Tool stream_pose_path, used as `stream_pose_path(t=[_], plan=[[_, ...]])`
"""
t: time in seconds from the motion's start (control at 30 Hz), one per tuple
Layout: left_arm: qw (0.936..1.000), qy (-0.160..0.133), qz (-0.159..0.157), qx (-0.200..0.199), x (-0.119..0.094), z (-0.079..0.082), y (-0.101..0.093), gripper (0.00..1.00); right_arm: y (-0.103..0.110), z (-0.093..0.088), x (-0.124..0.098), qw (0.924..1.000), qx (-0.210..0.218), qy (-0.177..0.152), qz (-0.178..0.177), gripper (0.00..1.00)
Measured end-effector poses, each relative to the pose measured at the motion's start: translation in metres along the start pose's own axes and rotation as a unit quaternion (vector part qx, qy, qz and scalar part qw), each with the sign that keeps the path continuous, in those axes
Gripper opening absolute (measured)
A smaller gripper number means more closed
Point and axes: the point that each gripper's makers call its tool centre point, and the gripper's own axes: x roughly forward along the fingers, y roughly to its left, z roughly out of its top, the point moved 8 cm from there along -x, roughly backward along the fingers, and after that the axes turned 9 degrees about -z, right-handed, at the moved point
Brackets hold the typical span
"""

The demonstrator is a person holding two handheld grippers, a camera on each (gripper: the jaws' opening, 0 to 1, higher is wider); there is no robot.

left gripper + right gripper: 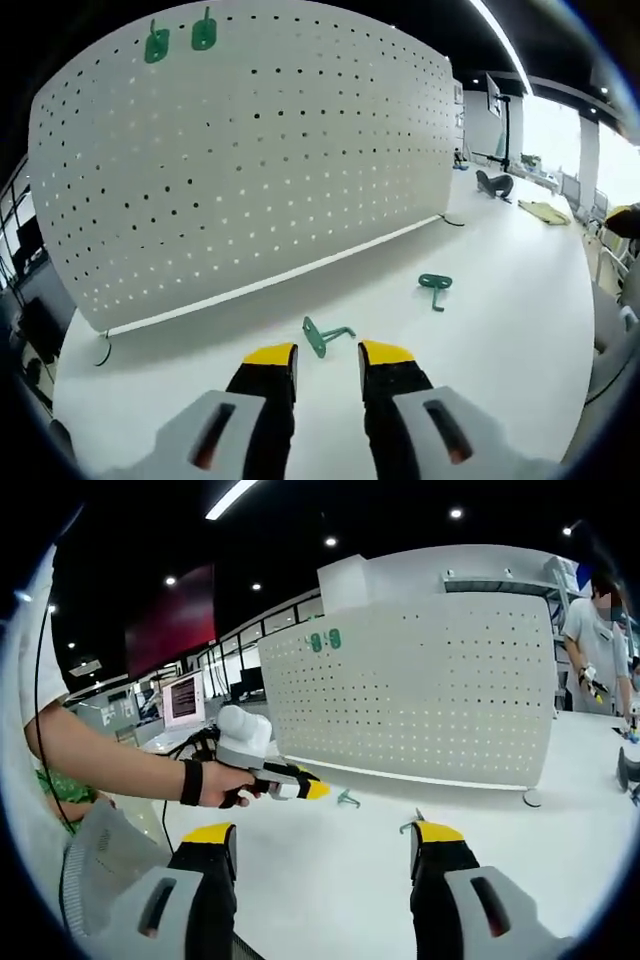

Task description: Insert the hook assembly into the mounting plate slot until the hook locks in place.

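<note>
A white pegboard (250, 160) stands upright on the white table (500, 330), with two green hooks (180, 38) hung near its top left. Two more green hooks lie loose on the table: one (325, 336) just ahead of my left gripper (328, 353), the other (436, 286) further right. My left gripper is open, empty, its yellow tips a short way from the nearer hook. In the right gripper view the pegboard (420, 690) shows its hung hooks (325, 640), a loose hook (348, 800) lies on the table, and the left gripper (290, 782) comes in from the left. My right gripper (325, 835) is wide open and empty.
A person's arm (110, 760) holds the left gripper. Another person (595, 640) stands at the far right behind the pegboard. Dark items and a yellow-green object (545, 210) lie at the table's far end. A round foot (534, 798) sits at the pegboard's base.
</note>
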Motion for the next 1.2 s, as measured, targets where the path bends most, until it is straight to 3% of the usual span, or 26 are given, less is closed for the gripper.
stream_pose_path(t=[0.27,0.5,1.2], plan=[[0.9997,0.014,-0.011,0.019,0.010,-0.004,-0.003,0.22,-0.002,-0.004,-0.002,1.0000,0.006,0.004,-0.005,0.71],[0.9995,0.030,-0.008,-0.008,0.018,-0.009,0.003,0.23,-0.005,-0.004,0.000,0.9999,0.009,0.004,-0.007,0.71],[0.9991,0.040,-0.003,-0.014,0.038,-0.010,0.012,0.18,-0.012,-0.009,0.007,0.9997,0.017,0.016,-0.008,0.70]])
